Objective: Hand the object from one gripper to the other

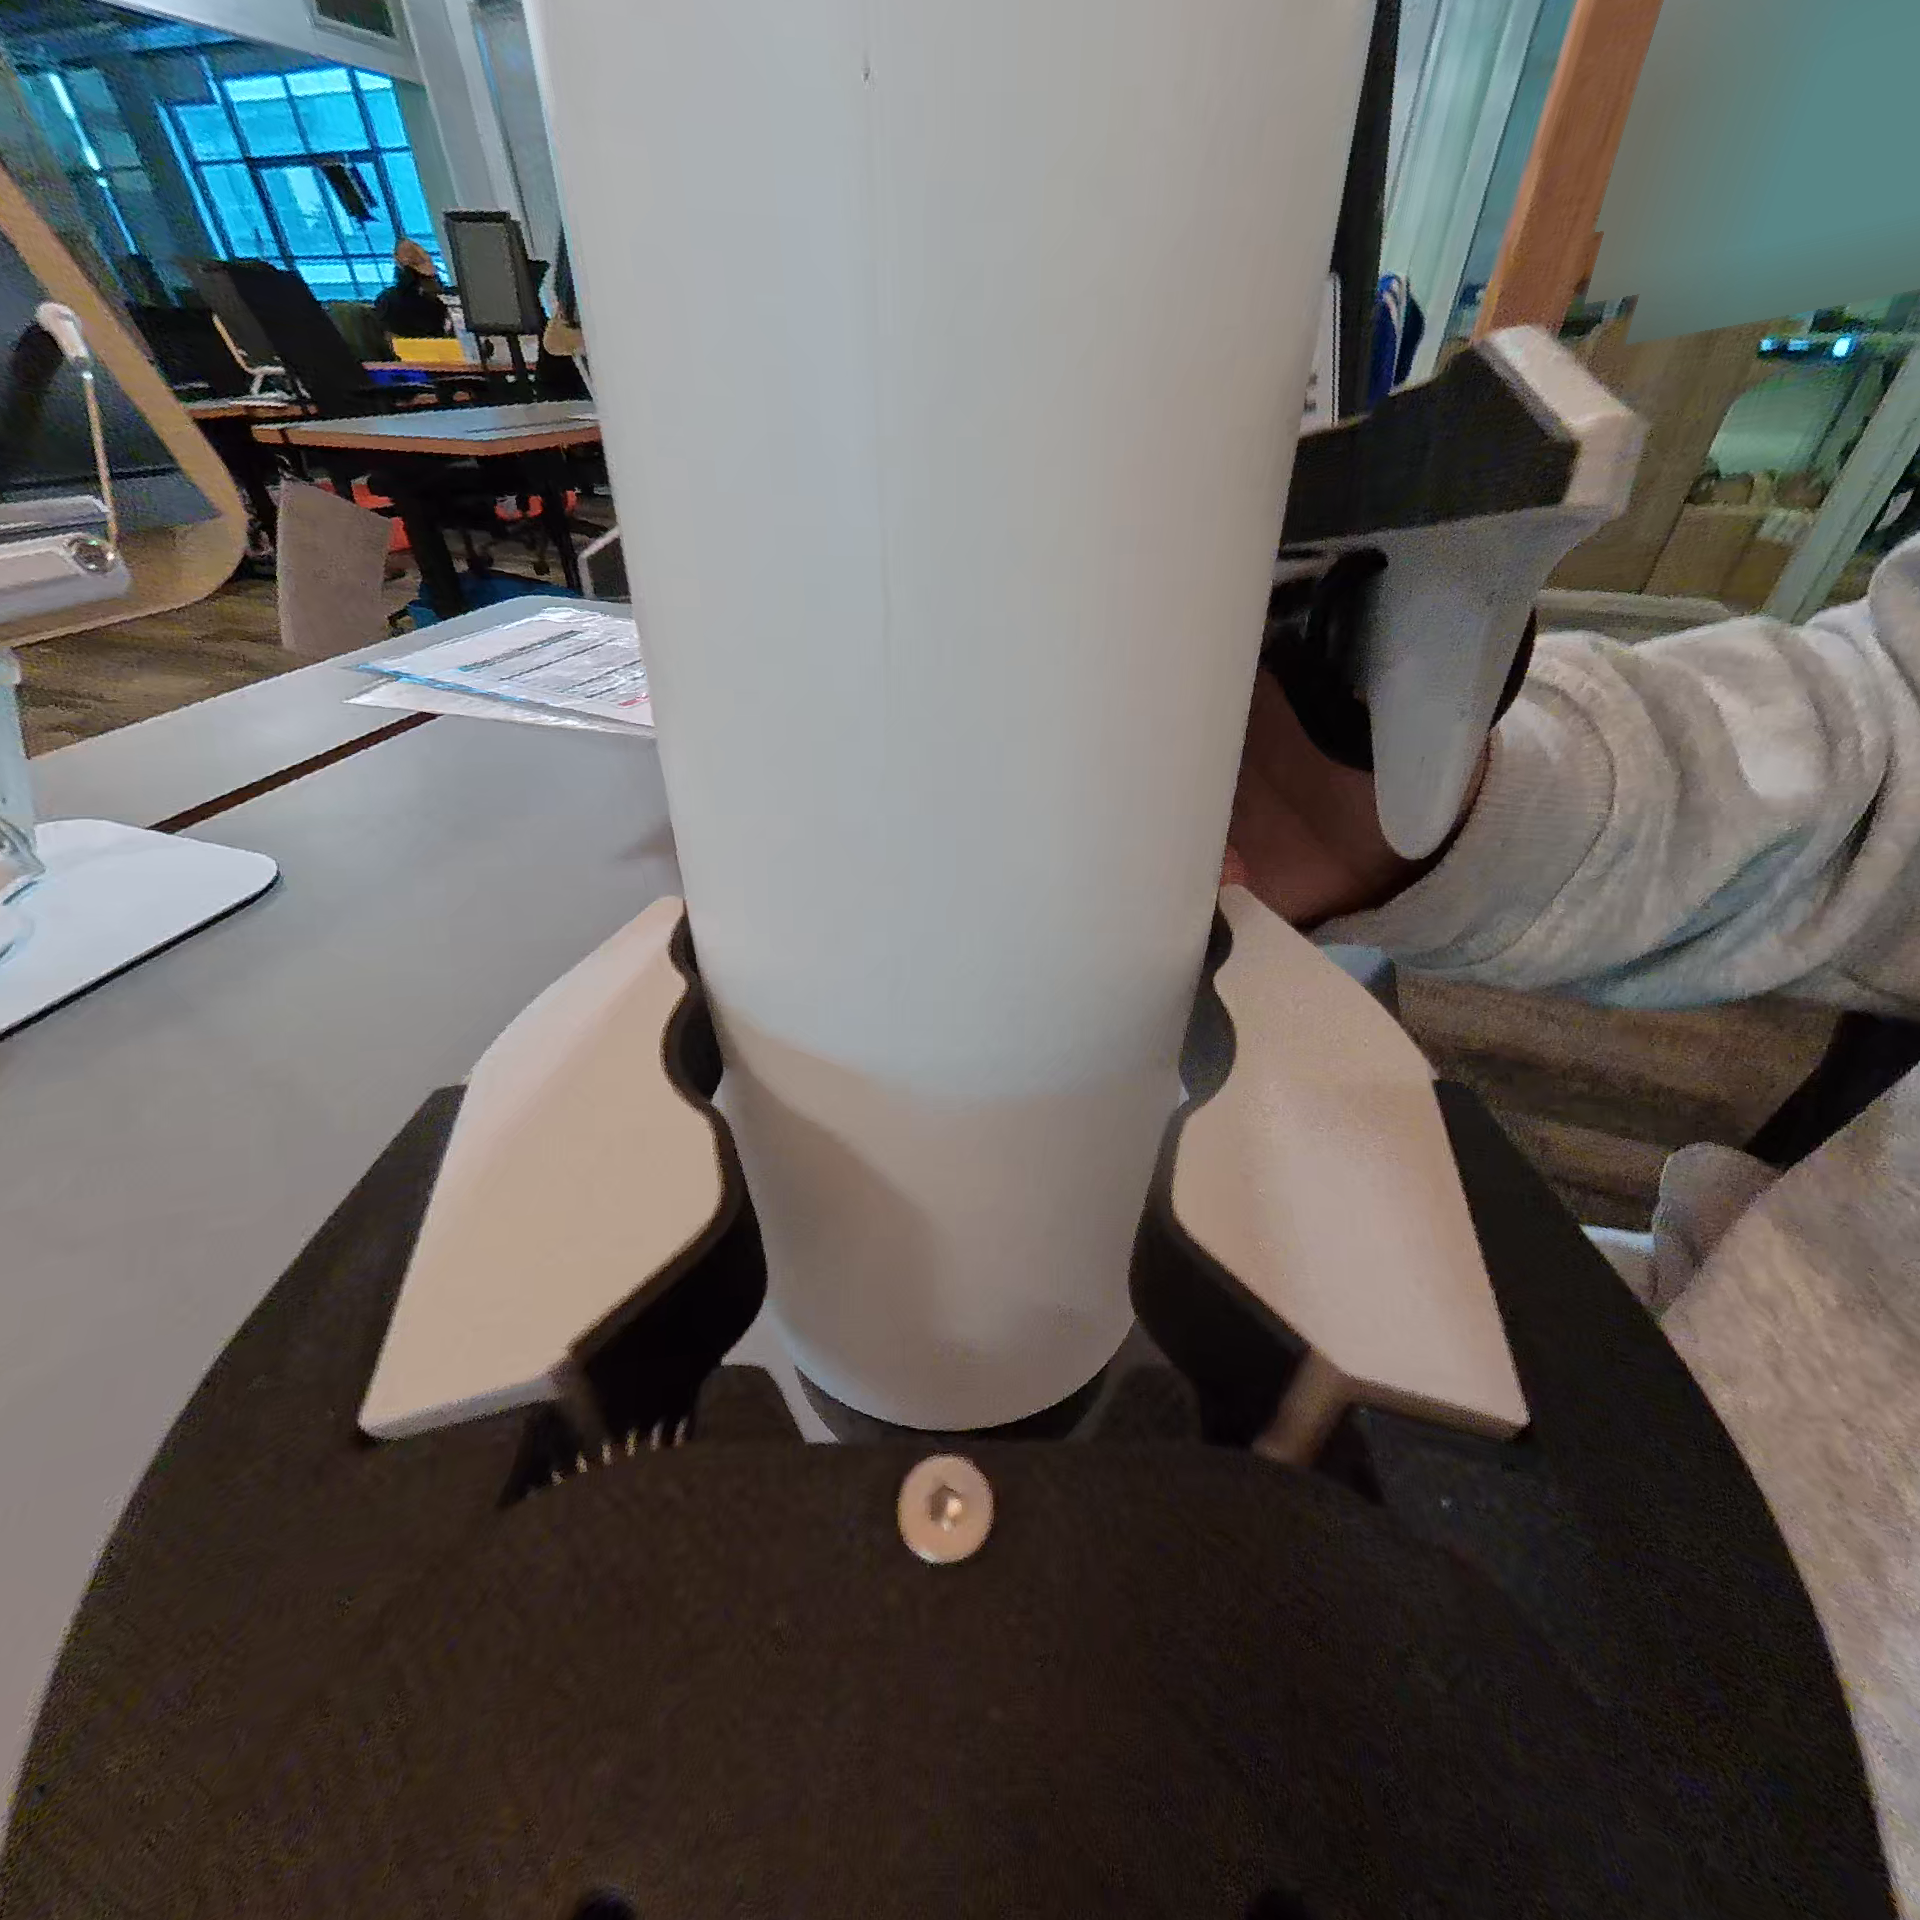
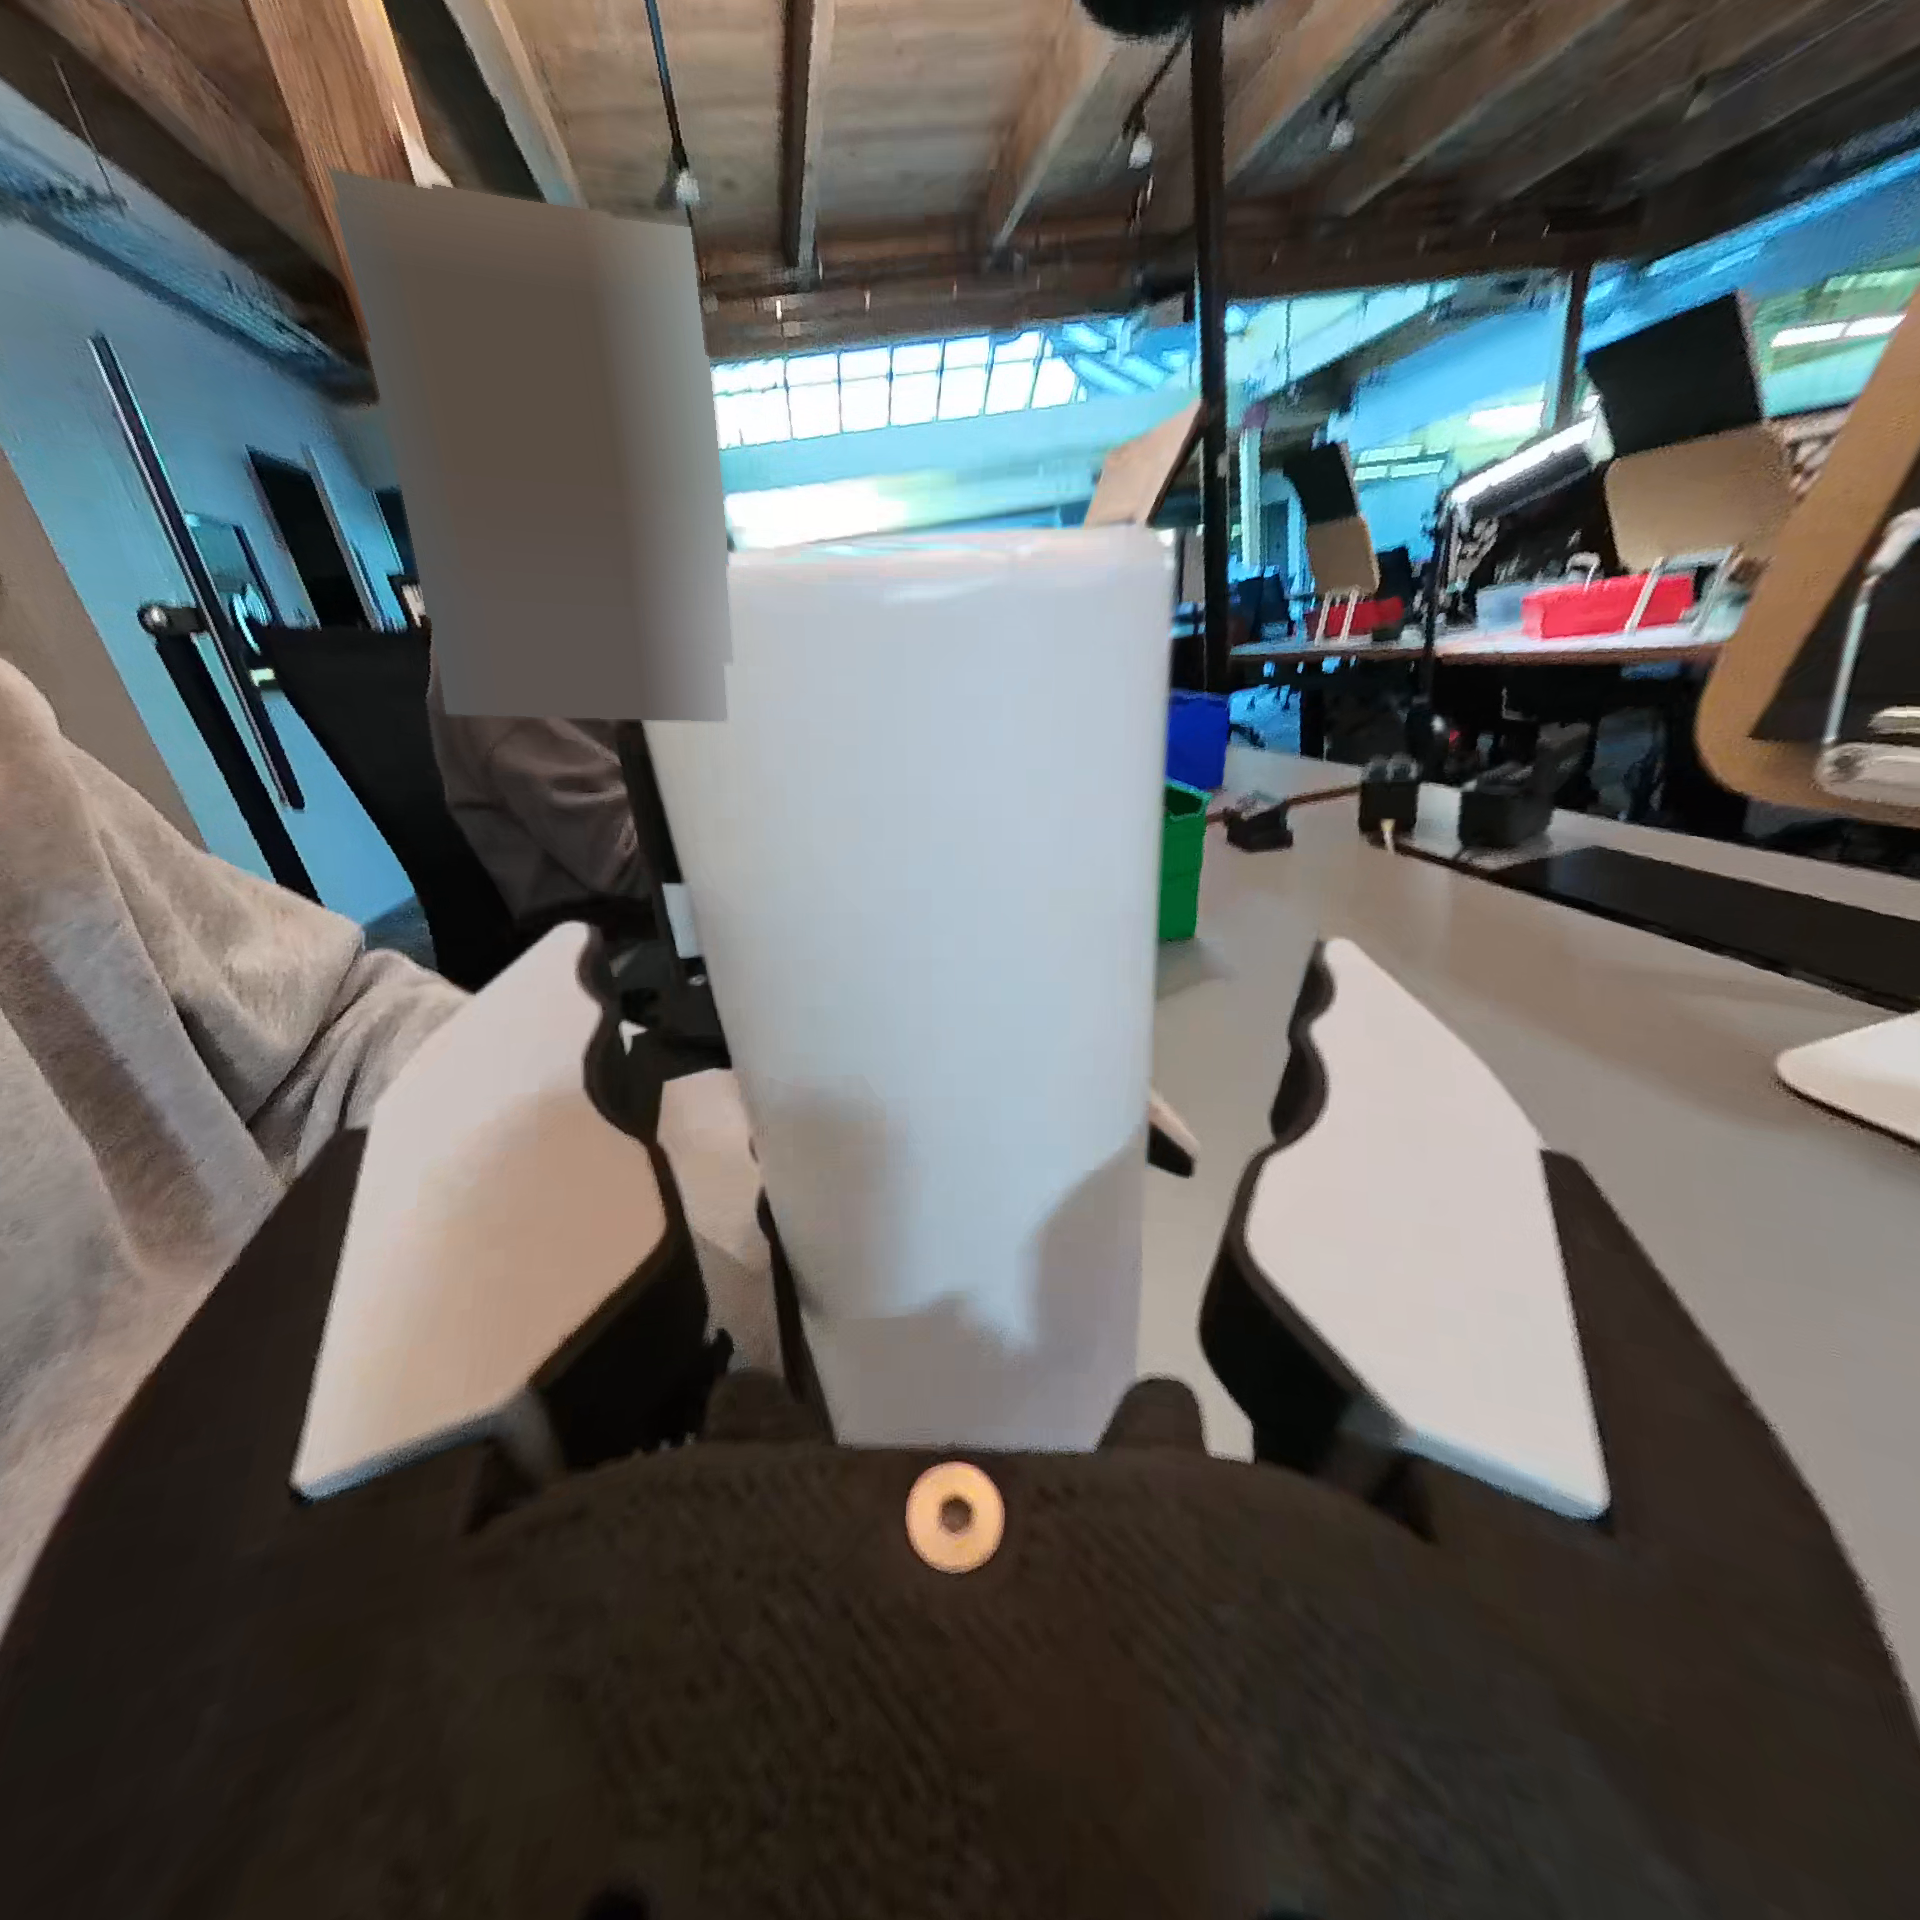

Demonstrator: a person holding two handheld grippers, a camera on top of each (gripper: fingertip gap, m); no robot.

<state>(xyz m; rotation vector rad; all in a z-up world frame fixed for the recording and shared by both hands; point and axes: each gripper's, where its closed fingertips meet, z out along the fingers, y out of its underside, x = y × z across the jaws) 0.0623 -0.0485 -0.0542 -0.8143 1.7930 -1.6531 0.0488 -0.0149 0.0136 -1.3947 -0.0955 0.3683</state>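
Left gripper (image 1: 940, 1039) has its fingers (image 1: 582, 1174) clamped on the lower end of a tall white cylinder (image 1: 935, 520). The cylinder fills the centre of the left wrist view and runs out of the top of the frame. Dark inner pads press both flanks; no gap shows.

Right gripper (image 2: 951, 1049): fingers (image 2: 488, 1205) spread wide, the cylinder (image 2: 935, 883) standing between them at centre frame. Clear daylight on both sides, wider on the right of the frame. No contact that I can see.

In the left wrist view the right gripper (image 1: 1455, 540) shows at mid right, partly behind the cylinder, with a hand (image 1: 1320, 821) and grey sleeve (image 1: 1683, 790) beneath.

Grey surface (image 1: 312, 935) lies below and behind, papers (image 1: 530, 665) at mid left.

Risks, as judged:
- Left letting go before the right fingers close. The cylinder would drop to the surface.
- The cylinder sits off-centre in the right opening, so one finger would touch first and push it sideways, levering it in the left grasp.
- Smooth, tall body held only near one end: a tilt is easy, and a light right grasp could let it slide.
- Both views are motion-blurred, so closing mid-movement could land the grasp askew.
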